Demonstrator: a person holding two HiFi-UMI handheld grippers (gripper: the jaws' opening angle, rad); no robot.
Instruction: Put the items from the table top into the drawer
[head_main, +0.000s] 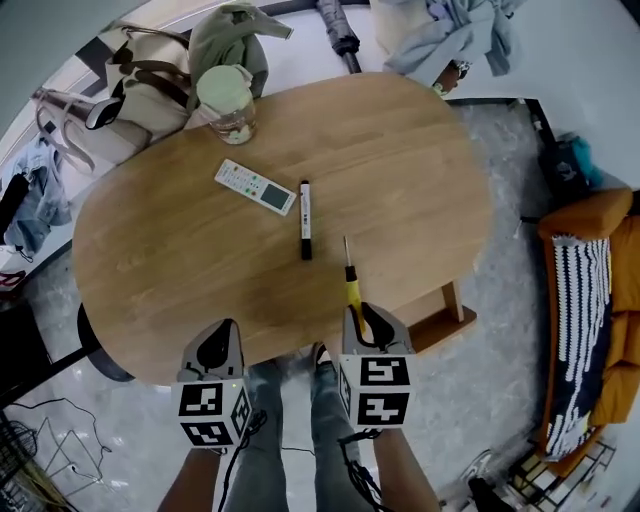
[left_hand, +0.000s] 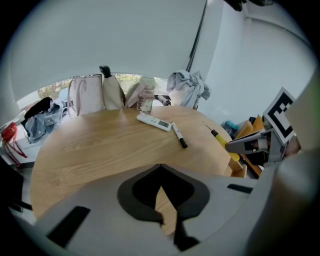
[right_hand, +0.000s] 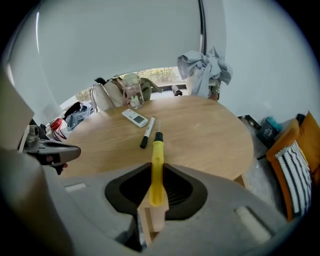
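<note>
My right gripper (head_main: 360, 315) is shut on the yellow handle of a screwdriver (head_main: 351, 283), whose black collar and thin shaft point out over the near edge of the oval wooden table (head_main: 400, 170). In the right gripper view the screwdriver (right_hand: 157, 165) lies straight along the jaws. A white remote (head_main: 255, 187) and a black marker (head_main: 306, 220) lie side by side near the table's middle. My left gripper (head_main: 224, 330) hovers at the near edge, left of the right one, its jaw tips touching with nothing between them (left_hand: 160, 166). A wooden drawer (head_main: 445, 322) sticks out under the table's near right edge.
A glass jar with a pale green lid (head_main: 228, 100) stands at the table's far left edge. Beige bags (head_main: 140, 80) sit behind it, and grey clothes (head_main: 450, 35) hang at the far side. An orange sofa with a striped cushion (head_main: 590, 300) stands to the right.
</note>
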